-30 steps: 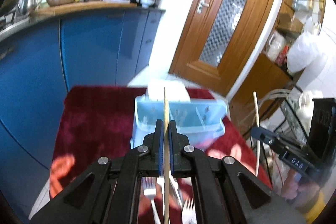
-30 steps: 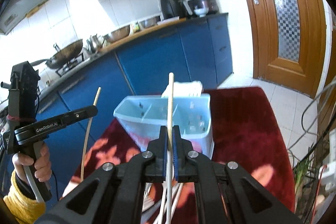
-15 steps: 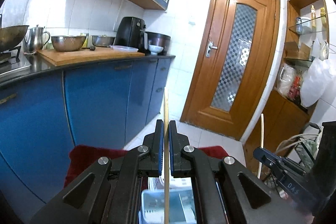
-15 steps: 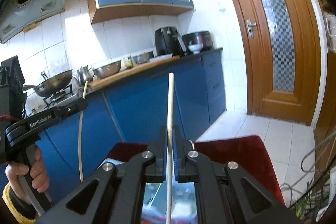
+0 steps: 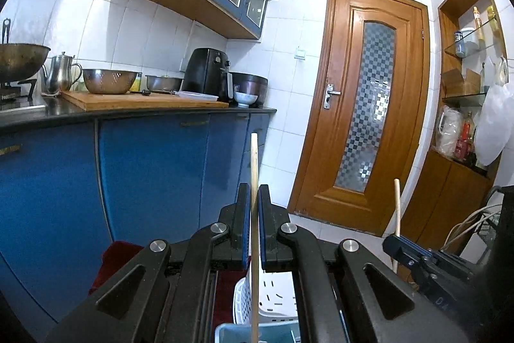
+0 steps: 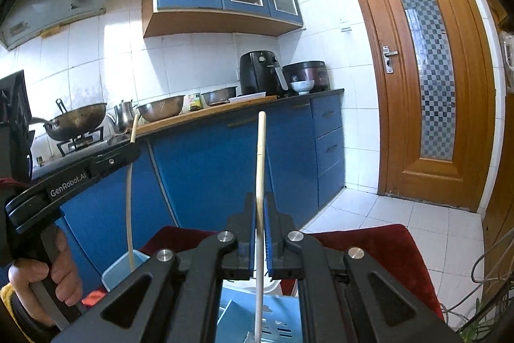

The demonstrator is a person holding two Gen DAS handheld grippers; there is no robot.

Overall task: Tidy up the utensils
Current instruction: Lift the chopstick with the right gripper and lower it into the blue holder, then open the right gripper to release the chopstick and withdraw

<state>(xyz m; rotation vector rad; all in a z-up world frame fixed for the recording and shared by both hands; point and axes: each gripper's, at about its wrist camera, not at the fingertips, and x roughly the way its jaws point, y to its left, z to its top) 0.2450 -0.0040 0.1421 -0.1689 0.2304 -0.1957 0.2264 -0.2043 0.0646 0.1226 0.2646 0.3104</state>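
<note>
A: Grippers first. Left gripper (image 5: 253,227) is clamped tight on a chopstick (image 5: 254,169), stick upright, top end poking above the jaws, lower end dropping toward the blue organizer bin (image 5: 225,331).

B: Right gripper (image 6: 260,230)?

A: Same, pinched shut on a 2nd chopstick (image 6: 261,156), upright, w/ the lower end over the bin (image 6: 128,266).

B: Where's the bin?

A: On the red cloth (image 6: 385,249), near side, below both grippers. White basket (image 5: 273,294) just behind it. Blue cabinets (image 5: 144,176) far left, wood door (image 5: 363,105) far right.

B: Hand visible?

A: Left hand (image 6: 45,282) on the grip, right wrist view.
</note>
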